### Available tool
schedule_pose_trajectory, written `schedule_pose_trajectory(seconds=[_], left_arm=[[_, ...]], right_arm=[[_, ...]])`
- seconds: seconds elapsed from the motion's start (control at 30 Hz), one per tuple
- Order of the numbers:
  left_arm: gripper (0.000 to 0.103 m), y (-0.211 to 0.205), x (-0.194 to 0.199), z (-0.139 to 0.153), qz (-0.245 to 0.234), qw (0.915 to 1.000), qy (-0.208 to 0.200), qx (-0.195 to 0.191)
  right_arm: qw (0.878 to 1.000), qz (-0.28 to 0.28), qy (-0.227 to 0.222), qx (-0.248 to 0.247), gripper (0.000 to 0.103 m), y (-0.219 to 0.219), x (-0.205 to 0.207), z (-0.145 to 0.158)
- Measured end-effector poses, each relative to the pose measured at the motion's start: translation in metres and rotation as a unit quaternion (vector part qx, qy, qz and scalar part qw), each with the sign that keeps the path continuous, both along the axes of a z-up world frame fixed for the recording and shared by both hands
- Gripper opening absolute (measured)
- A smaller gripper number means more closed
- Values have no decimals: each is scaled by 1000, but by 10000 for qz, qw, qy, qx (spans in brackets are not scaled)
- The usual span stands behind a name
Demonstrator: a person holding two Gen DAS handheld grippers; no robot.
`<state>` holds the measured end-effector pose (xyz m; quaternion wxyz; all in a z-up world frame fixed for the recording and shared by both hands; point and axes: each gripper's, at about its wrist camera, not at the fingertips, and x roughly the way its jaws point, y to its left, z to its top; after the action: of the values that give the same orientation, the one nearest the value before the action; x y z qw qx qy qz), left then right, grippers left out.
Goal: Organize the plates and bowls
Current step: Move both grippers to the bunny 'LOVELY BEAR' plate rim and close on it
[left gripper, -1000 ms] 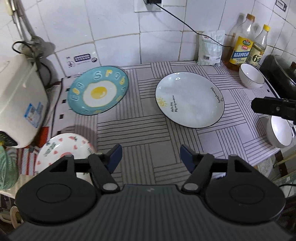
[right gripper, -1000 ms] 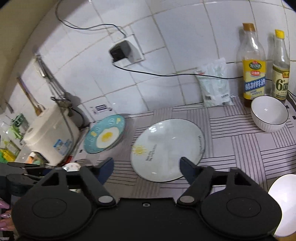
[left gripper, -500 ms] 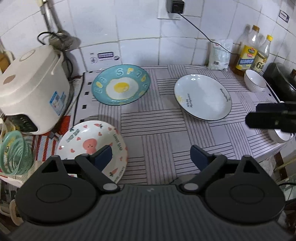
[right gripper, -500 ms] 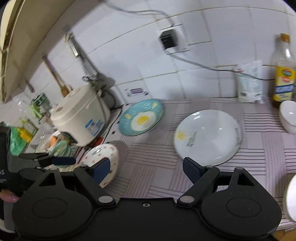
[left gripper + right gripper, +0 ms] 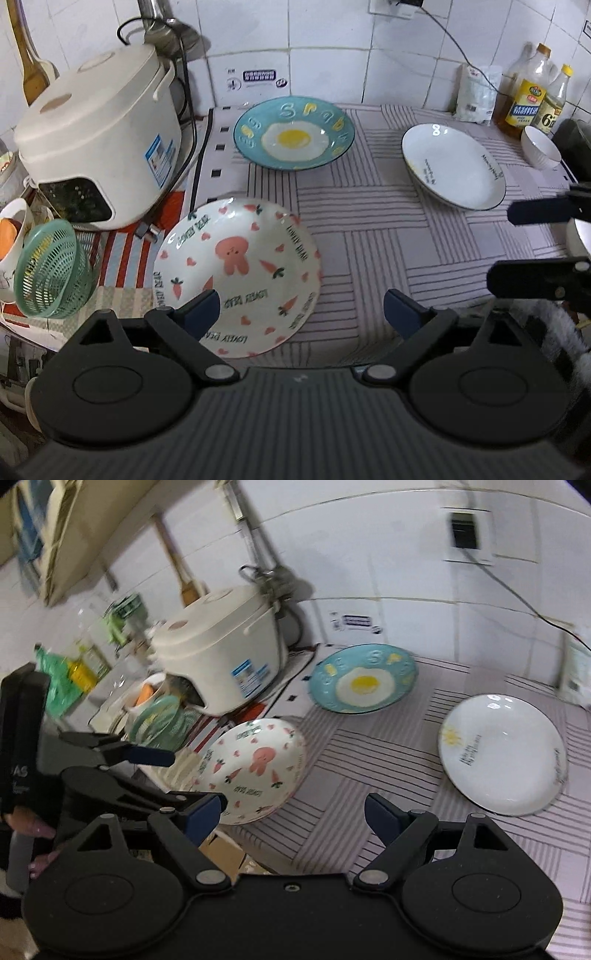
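Left gripper (image 5: 301, 308): jaws spread wide, having just been opening; nothing pinched, left fingertip (image 5: 207, 306) over the near rim of the rabbit plate (image 5: 236, 273). Right gripper (image 5: 295, 812): jaws spread, empty, above the striped cloth (image 5: 332, 775).

Plates, all empty, flat on the cloth:
- rabbit plate, nearest, beside the rice cooker (image 5: 99, 147); pink rabbit, carrots, hearts; rim lettering "LOVELY DEAR".
- egg plate (image 5: 293, 133), at the back by the tiled wall; blue, fried-egg centre, raised rim letters not fully legible.
- white plate (image 5: 452, 166), to the right, well apart from the other two; dark rim, small sun, script too small to read.

Bowls: white bowl (image 5: 540, 147), empty, by the bottles (image 5: 528, 96); second white vessel at the right edge, mostly hidden behind the right gripper's fingers.

Green basket (image 5: 51, 269), on its side left of the rabbit plate, contents unclear. Bottle labels yellow, one with a large "6"; other text illegible. Cooker sticker blue, unreadable.
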<state>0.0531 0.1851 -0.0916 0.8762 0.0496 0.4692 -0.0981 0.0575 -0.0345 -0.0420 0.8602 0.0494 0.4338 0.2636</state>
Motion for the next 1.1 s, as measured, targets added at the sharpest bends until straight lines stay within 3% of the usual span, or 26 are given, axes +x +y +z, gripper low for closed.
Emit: schedule_pose_trajectory(seconds=[0.3,0.43,0.9,1.03,1.1], left_arm=[[96,34,9,-31,-28,9998,171,132],[96,48,15,-47,15,9994,306,139],[94,91,36,-92,376,9973,631,33],[93,105,44,-104,572,9955,752,-93],[92,110,46,-109,693,9946,759,-149]], right_arm=[[9986,355,-342,-176,88,36,21,-24],[9986,372,-234,-277,88,48,37,-44],[9900,26,1403,155,78,72,93,-109],[9857,-122,1678,121,71,76,102,-127],[9820,-189,1873,170,61,76,107,-135]])
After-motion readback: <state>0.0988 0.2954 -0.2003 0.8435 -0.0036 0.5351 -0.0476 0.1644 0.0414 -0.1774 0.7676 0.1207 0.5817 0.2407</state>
